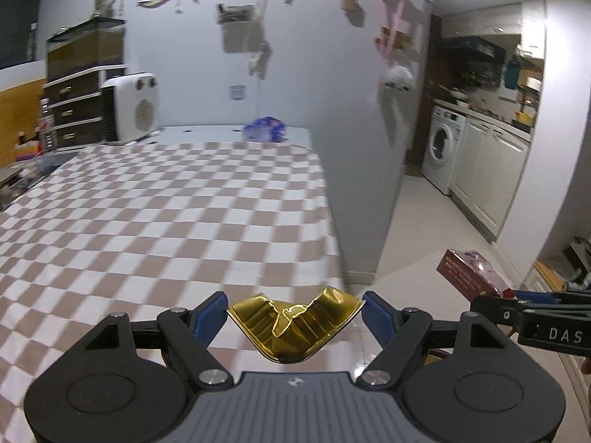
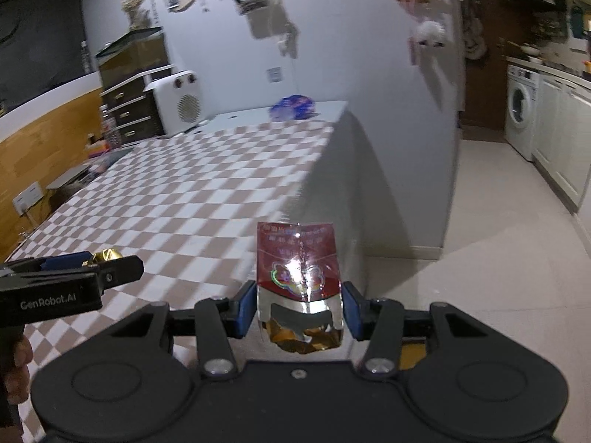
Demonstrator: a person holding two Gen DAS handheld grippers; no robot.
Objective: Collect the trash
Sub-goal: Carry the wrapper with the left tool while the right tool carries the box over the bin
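In the left wrist view my left gripper (image 1: pixel 295 313) is shut on a crumpled gold foil wrapper (image 1: pixel 295 328), whose two ends press against the blue pads. In the right wrist view my right gripper (image 2: pixel 299 308) is shut on a red and silver packet (image 2: pixel 297 262) with torn gold foil at its lower end. Both grippers hang over the near right corner of the checkered table (image 1: pixel 166 221). The right gripper (image 1: pixel 524 310) with the red packet (image 1: pixel 469 269) also shows at the right edge of the left wrist view. The left gripper (image 2: pixel 110 269) with the gold wrapper (image 2: pixel 107 254) shows at the left of the right wrist view.
A blue-purple plastic bag (image 1: pixel 264 129) lies at the table's far end beside a white heater (image 1: pixel 135 107) and dark drawers (image 1: pixel 74 110). Right of the table stands a white wall (image 1: pixel 351 147). Beyond it, pale floor (image 2: pixel 498 240) runs past a washing machine (image 1: pixel 441 147) and kitchen cabinets (image 1: pixel 491 173).
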